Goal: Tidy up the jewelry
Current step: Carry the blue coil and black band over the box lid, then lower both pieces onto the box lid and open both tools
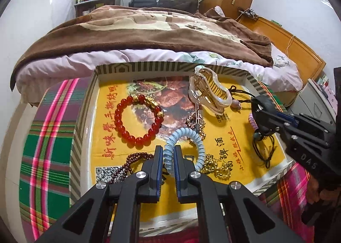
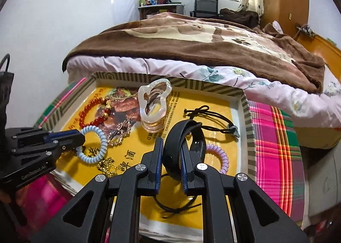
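Observation:
A shallow box tray (image 1: pixel 110 69) (image 2: pixel 247 112) lined with yellow printed paper holds the jewelry. My left gripper (image 1: pixel 168 153) (image 2: pixel 82 138) is shut on a pale blue coil hair tie (image 1: pixel 197 139) (image 2: pixel 102 142). My right gripper (image 2: pixel 172 153) (image 1: pixel 259 104) is shut on a black wristband (image 2: pixel 192 134) and holds it upright above the tray's right side. A red bead bracelet (image 1: pixel 127 134) (image 2: pixel 89 110), a clear hair claw (image 1: pixel 210 91) (image 2: pixel 152 104), a gold chain (image 1: pixel 217 167) (image 2: pixel 107 167), a dark bead string (image 1: pixel 130 160), a purple coil tie (image 2: pixel 221 155) and black cords (image 2: pixel 215 123) lie in the tray.
The tray rests on a plaid cloth (image 1: pixel 49 136) (image 2: pixel 275 142). A bed with a brown blanket (image 1: pixel 136 31) (image 2: pixel 202 42) stands right behind it. A wooden headboard (image 1: pixel 294 48) is at the far right, a desk and chair by the window.

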Action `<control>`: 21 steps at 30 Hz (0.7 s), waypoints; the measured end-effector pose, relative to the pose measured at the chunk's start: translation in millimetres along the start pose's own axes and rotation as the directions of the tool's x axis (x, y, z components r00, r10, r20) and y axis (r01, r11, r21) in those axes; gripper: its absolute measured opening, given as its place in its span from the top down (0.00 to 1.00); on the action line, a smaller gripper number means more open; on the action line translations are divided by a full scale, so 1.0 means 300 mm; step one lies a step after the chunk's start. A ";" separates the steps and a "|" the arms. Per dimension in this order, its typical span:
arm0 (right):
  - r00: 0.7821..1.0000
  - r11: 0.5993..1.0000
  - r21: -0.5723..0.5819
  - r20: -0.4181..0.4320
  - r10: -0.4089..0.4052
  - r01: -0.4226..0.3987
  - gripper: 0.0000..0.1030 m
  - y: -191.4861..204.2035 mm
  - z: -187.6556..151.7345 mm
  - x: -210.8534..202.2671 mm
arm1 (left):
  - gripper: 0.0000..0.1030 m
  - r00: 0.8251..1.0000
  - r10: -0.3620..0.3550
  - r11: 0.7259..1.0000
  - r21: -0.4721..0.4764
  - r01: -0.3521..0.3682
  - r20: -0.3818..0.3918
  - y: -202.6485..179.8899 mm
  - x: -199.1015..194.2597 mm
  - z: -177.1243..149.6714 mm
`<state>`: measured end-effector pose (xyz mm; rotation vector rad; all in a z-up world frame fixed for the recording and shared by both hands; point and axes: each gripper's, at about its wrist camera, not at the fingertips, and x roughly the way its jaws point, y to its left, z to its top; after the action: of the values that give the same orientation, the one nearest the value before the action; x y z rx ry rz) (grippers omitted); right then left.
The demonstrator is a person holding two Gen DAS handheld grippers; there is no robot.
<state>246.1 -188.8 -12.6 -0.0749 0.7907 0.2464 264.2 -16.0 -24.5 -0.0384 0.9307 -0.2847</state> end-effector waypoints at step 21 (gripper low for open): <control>0.999 1.000 -0.012 0.032 -0.026 0.026 0.64 0.027 0.006 -0.012 | 0.46 1.000 0.029 1.000 -0.009 -0.029 0.002 -0.023 -0.015 -0.007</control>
<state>242.9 -181.4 -8.4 -0.0923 0.7559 0.2274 258.6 -21.3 -21.1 -0.0339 0.9299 -0.2538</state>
